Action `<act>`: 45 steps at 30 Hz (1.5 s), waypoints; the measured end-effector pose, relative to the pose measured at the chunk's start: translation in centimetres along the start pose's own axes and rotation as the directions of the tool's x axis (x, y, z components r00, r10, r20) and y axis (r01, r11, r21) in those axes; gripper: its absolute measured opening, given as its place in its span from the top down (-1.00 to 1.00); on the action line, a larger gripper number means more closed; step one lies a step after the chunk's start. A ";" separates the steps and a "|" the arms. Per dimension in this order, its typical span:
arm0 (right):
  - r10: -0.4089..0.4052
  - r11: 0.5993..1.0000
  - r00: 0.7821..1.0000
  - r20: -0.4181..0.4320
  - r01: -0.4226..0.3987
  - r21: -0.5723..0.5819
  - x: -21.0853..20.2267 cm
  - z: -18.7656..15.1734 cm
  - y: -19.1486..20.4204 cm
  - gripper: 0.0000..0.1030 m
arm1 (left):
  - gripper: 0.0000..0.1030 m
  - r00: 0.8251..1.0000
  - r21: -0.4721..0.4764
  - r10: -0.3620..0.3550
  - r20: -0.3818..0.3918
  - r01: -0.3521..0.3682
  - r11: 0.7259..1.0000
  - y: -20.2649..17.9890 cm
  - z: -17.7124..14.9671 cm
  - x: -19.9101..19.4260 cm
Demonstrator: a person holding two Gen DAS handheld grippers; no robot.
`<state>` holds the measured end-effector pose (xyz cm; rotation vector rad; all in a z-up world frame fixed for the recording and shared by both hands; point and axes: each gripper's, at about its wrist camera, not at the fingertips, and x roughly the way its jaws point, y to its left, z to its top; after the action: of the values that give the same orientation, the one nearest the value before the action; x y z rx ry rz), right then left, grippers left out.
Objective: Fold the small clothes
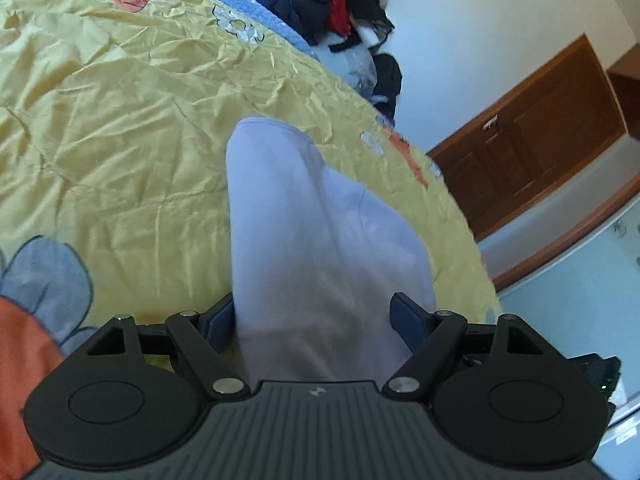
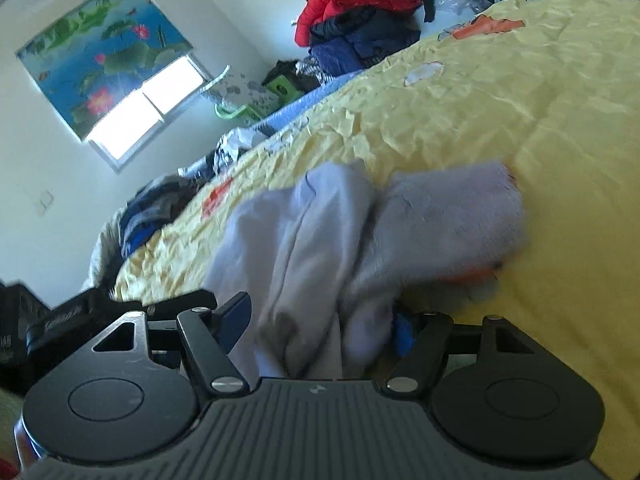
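Note:
A pale lavender garment [image 1: 304,216] lies on the yellow bedspread [image 1: 120,120], running straight away from my left gripper [image 1: 314,316]. Its near end fills the gap between the wide-spread jaws, which stand open; whether the pads touch it I cannot tell. In the right wrist view the same garment [image 2: 320,220] lies bunched and folded over itself on the bedspread [image 2: 540,100], blurred at its right end. My right gripper [image 2: 320,320] is open too, with folds of the cloth loose between its fingers.
A heap of red and dark clothes [image 1: 320,4] sits at the far side of the bed, also in the right wrist view [image 2: 360,12]. More dark clothes [image 2: 152,208] lie at the bed's left edge. A wooden door [image 1: 532,148] and a window [image 2: 136,120] stand beyond.

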<state>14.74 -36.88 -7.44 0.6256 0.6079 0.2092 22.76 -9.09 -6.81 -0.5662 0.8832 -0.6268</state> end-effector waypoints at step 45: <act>-0.106 0.978 0.994 -0.039 0.097 -0.183 5.6 -3.5 11.5 0.06 | 0.30 0.853 0.277 0.447 0.271 -0.513 0.812 1.1 -1.6 -9.0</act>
<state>17.19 -23.99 -5.35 0.4140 0.6584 0.1815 17.38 -2.32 -3.65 -0.0695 0.6743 -0.2387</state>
